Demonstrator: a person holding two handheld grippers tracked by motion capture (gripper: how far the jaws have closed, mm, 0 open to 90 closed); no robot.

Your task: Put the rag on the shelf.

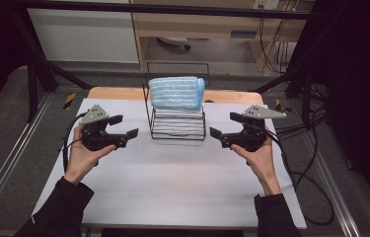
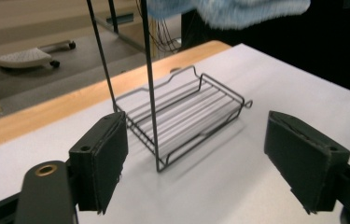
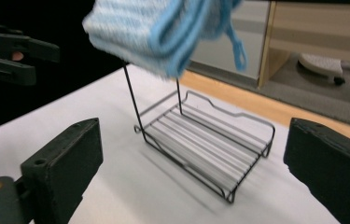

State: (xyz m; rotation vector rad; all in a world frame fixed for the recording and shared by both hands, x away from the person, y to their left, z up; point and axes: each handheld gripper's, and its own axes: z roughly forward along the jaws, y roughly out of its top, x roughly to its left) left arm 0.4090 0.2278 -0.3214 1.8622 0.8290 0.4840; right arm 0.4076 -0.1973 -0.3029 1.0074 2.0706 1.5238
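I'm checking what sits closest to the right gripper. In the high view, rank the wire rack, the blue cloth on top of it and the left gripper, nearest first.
1. Wire rack: just left of the right gripper, at table level.
2. Blue cloth: draped on top of the rack, higher and farther back.
3. Left gripper: beyond the rack, on the table's far left side.

Even overhead light falls brightly on the white-covered worktop (image 1: 172, 182); the surroundings left and right sink into darkness. The folded light-blue towel (image 3: 163, 32) looks motion-blurred, shadows soft.
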